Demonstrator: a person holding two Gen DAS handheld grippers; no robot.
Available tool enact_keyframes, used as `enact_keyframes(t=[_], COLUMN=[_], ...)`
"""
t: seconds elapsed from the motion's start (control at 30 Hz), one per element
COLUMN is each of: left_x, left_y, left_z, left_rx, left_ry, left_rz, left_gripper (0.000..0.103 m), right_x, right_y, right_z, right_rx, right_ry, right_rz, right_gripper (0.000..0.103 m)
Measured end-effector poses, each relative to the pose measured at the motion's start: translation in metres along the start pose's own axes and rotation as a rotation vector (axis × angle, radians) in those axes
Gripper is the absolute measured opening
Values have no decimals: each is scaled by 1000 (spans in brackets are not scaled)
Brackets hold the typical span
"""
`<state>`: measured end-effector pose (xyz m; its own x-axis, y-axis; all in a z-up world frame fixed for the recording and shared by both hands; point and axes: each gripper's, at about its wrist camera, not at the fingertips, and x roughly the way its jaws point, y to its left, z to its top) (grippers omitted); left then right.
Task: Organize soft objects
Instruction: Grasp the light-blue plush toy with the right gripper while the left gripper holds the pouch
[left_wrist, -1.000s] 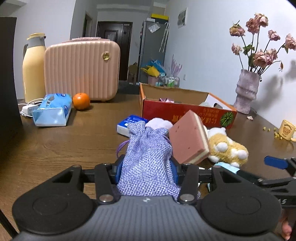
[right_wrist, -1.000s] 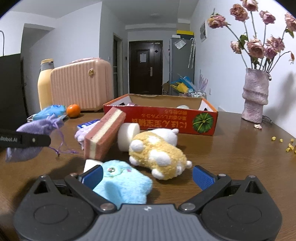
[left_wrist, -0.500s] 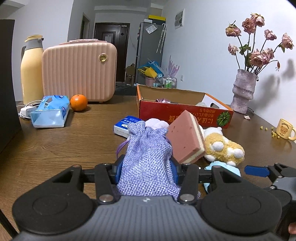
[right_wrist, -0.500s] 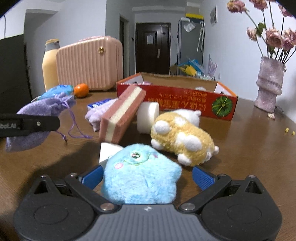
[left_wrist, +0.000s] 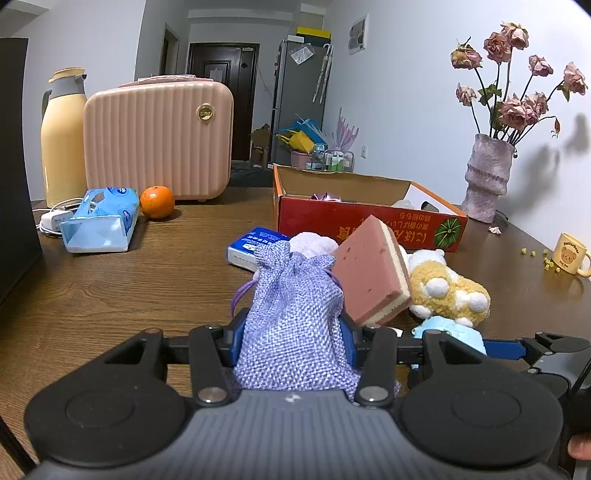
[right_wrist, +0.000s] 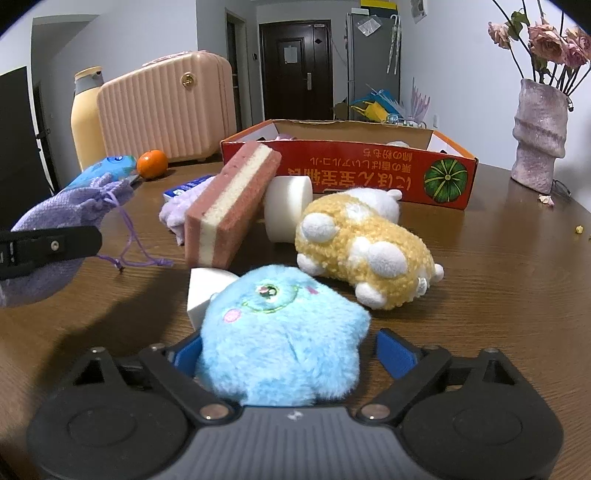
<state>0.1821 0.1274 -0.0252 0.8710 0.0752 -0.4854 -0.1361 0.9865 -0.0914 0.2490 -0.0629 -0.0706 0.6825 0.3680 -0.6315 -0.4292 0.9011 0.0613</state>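
My left gripper is shut on a lilac drawstring pouch, held above the table. My right gripper straddles a blue plush toy lying on the table. Its jaws are closing, and a gap still shows at the right pad. Beyond lie a pink-and-cream sponge, a yellow plush, a white foam roll, a white foam wedge and a pale purple cloth. Behind them stands the open red cardboard box.
At the back left are a pink suitcase, a yellow thermos, an orange and a blue tissue pack. A vase of dried roses and a yellow mug stand at the right.
The right gripper has moved forward and down over the blue plush, which now sits between its jaws, and the jaws have narrowed. The left gripper and pouch have stayed put.
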Motion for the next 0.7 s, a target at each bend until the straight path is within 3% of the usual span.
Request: enact_keyframes(t=[0.17, 0.43, 0.7], left_x=[0, 1, -4], left_y=[0, 0, -1], left_z=[0, 0, 0], left_rx=[2, 4, 10], left_ry=[2, 5, -15], left_rz=[1, 2, -3], left_gripper=[48, 48, 48], right_x=[-2, -9, -27], right_y=[1, 3, 4], right_z=[0, -1, -1], right_rx=[-5, -25, -37], right_ry=[-12, -54, -163], right_rz=[6, 14, 12], right_gripper=[72, 71, 70])
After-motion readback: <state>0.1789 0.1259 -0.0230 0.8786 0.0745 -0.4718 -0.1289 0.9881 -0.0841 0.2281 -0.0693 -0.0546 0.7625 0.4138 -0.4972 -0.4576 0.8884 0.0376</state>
